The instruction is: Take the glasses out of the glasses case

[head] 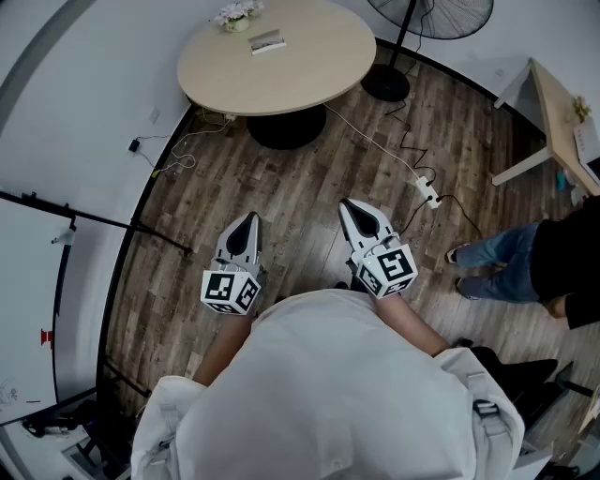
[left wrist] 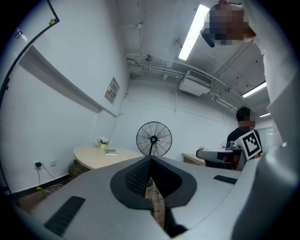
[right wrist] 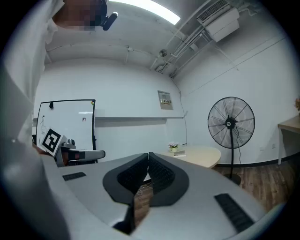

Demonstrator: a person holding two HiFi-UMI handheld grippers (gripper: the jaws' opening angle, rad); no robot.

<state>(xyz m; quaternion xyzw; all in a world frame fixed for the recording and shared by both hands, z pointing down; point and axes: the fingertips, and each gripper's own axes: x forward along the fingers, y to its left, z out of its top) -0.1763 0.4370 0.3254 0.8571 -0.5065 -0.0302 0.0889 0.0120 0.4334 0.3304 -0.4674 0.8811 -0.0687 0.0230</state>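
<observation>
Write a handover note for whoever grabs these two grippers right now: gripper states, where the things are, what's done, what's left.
Left gripper: jaws together, nothing between them, held over the wooden floor.
Right gripper: the same, shut and empty.
The round table stands ahead, well apart from both grippers. On it lies a small flat box, likely the glasses case, beside a flower pot. It is too small to tell whether it is open; no glasses in sight.
Done: nothing yet.
Left: step to the table, open the case, lift the glasses out.
</observation>
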